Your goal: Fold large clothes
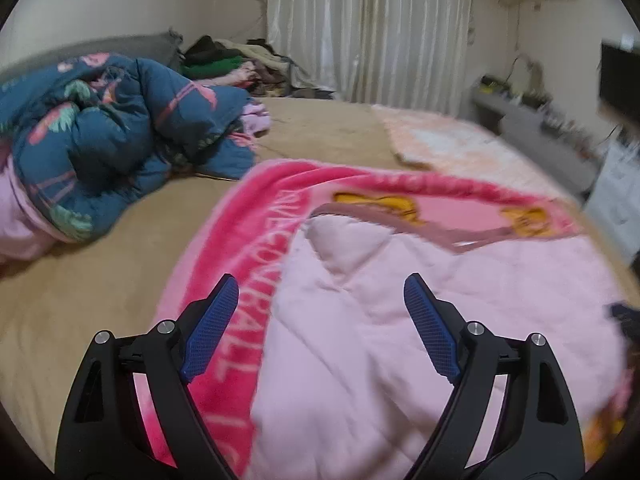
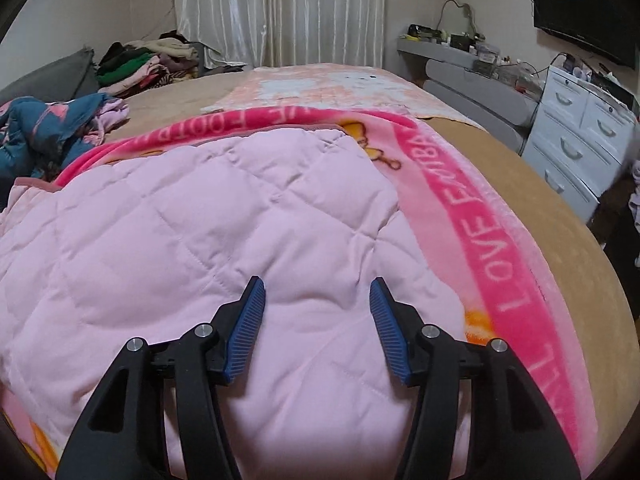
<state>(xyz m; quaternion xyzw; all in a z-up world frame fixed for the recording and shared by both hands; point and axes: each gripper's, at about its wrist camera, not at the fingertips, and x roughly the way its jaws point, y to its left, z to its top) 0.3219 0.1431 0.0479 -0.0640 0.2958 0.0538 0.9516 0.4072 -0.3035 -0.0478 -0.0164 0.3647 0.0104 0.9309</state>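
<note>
Both grippers released: left gripper and right gripper hang with jaws apart, nothing between the pads, over pale pink quilted blanket. Blanket lies folded atop pink fleece throw on tan bed.

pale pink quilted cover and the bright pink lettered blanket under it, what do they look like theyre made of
Pale pink quilted cover: looks like smooth woven fabric over thin padding, matte; diamond stitch lines puff between seams.
Bright pink lettered blanket: probably plush fleece; fuzzy nap, soft-edged printed white letters and orange cartoon figures.
Tan bed sheet beneath: short, velvety-looking matte surface; exact fibre cannot be told.
</note>
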